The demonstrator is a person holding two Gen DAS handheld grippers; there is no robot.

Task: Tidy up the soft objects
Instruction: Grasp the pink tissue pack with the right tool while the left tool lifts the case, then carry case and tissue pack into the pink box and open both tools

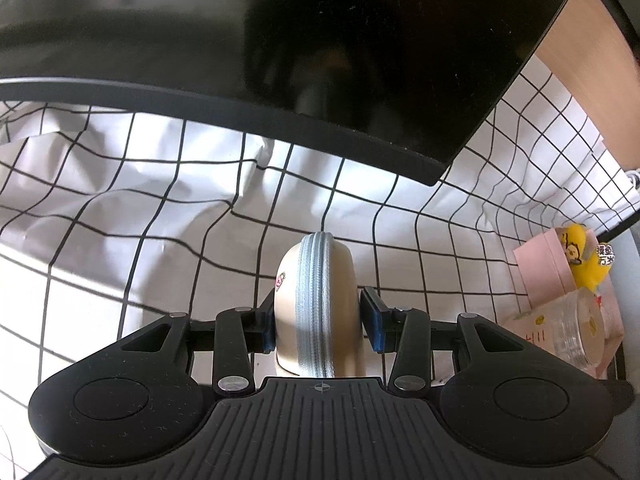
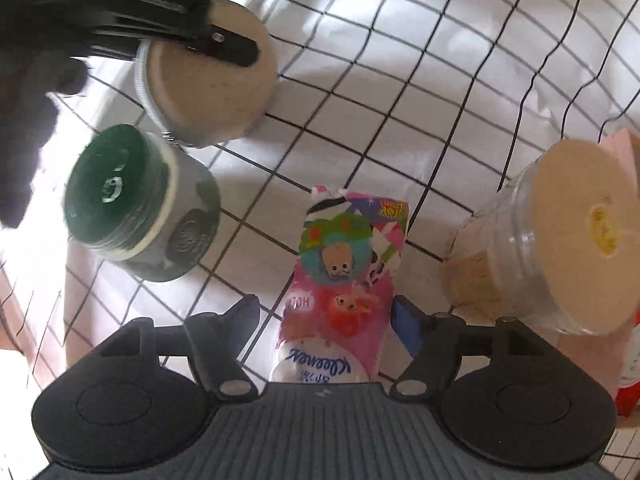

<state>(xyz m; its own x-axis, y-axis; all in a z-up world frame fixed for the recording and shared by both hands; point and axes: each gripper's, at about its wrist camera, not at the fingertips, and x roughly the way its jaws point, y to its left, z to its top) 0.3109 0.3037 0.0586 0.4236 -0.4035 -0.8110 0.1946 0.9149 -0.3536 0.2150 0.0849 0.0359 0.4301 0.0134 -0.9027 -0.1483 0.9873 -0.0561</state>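
Note:
My left gripper is shut on a beige round zip case, held on edge above the white grid-pattern cloth. The same case shows in the right wrist view, clamped by the left gripper's black fingers. My right gripper is closed around a pink Kleenex tissue pack with cartoon print, held over the cloth.
A dark monitor hangs close above the left gripper. A green-lidded grey jar lies at left. A clear tub with beige lid lies at right, also seen in the left view, beside a pink box with a yellow toy.

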